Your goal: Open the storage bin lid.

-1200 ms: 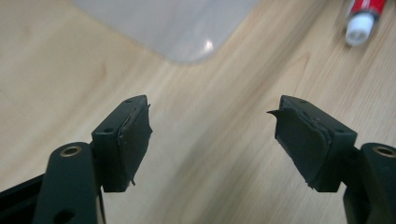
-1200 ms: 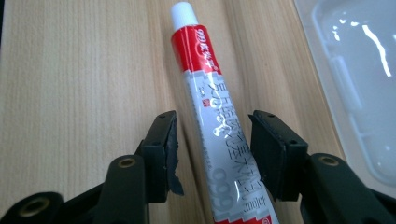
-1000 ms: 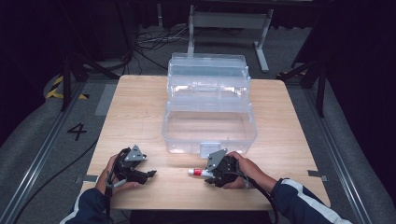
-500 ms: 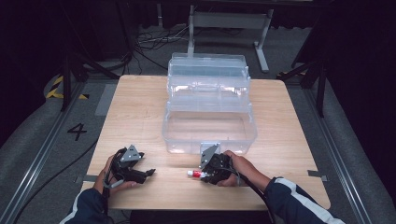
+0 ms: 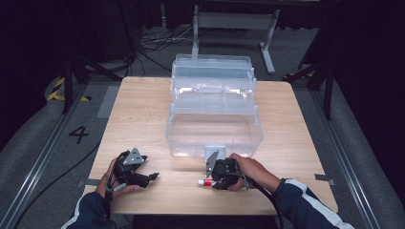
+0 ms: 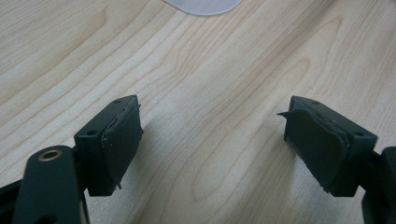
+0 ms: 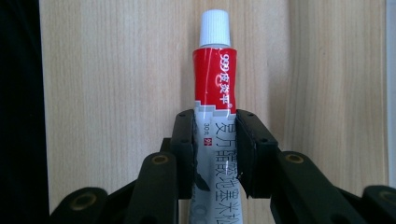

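**Tube gripped at the near edge, box still waiting**

Nearest the person, the right tool (image 5: 213,181) lies low over the table (image 5: 143,119), near its front edge and right of centre. In the right gripper view its jaws have just been closing, and the pads now press on both sides of the ointment tube (image 7: 215,93), gripping its grey lower body while the red band and white cap stick out beyond them. In the high view the tube (image 5: 205,182) points left from the tool, level with the table and apparently still resting on it or just above; which of the two cannot be told.

Off to the left, about as near, the left tool (image 5: 143,177) rests with its jaws spread wide, nothing but bare wood between them.

Farther back, at the table's centre, the clear plastic box (image 5: 213,125) stands open with its trays stepped up toward the far side; its near compartment looks empty.

So the grasp looks done. Lifting the tube and, most likely, setting it into the box is left.
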The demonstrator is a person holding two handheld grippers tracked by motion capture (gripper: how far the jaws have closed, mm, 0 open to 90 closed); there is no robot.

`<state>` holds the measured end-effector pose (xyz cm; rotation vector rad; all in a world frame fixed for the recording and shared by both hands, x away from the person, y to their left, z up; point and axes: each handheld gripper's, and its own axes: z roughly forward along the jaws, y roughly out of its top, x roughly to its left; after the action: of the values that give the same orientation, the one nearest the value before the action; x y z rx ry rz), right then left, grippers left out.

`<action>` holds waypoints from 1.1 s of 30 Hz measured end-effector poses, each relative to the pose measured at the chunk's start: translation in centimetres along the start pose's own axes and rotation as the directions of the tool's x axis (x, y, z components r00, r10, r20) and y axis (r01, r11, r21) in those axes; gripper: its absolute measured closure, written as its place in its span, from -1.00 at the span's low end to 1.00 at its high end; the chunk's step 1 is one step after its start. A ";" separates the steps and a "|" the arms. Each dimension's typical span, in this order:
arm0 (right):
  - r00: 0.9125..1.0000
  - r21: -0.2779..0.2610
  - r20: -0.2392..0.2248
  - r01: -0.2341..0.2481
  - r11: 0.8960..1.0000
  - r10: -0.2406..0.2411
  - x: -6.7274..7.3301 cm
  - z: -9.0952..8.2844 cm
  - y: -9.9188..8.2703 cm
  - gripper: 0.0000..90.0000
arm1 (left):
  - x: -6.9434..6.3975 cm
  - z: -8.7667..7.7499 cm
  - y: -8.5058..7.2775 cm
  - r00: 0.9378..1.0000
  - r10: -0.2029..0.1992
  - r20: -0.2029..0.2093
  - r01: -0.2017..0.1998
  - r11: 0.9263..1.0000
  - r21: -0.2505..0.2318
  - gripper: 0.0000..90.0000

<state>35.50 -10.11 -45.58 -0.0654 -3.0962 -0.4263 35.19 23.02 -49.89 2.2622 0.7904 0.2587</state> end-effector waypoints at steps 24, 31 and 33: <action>0.998 -0.078 0.055 -0.002 0.997 0.006 -0.5 -4.2 -2.6 0.58 | 0.2 0.1 0.1 1.000 -0.016 -0.011 0.016 1.000 -0.001 -0.58; 0.996 -0.106 0.083 -0.023 0.994 0.032 -0.9 -5.7 -3.5 0.57 | 0.3 0.2 0.2 1.000 -0.015 -0.019 0.015 1.000 -0.002 -0.58; 0.995 -0.107 0.088 -0.026 0.994 0.036 -0.9 -6.0 -3.6 0.57 | 0.3 0.2 0.2 1.000 -0.015 -0.018 0.015 1.000 -0.002 -0.58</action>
<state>36.27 -15.20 -40.78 -0.1373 -3.1535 -0.6025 35.60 22.98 -49.89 2.2543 0.8163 0.2732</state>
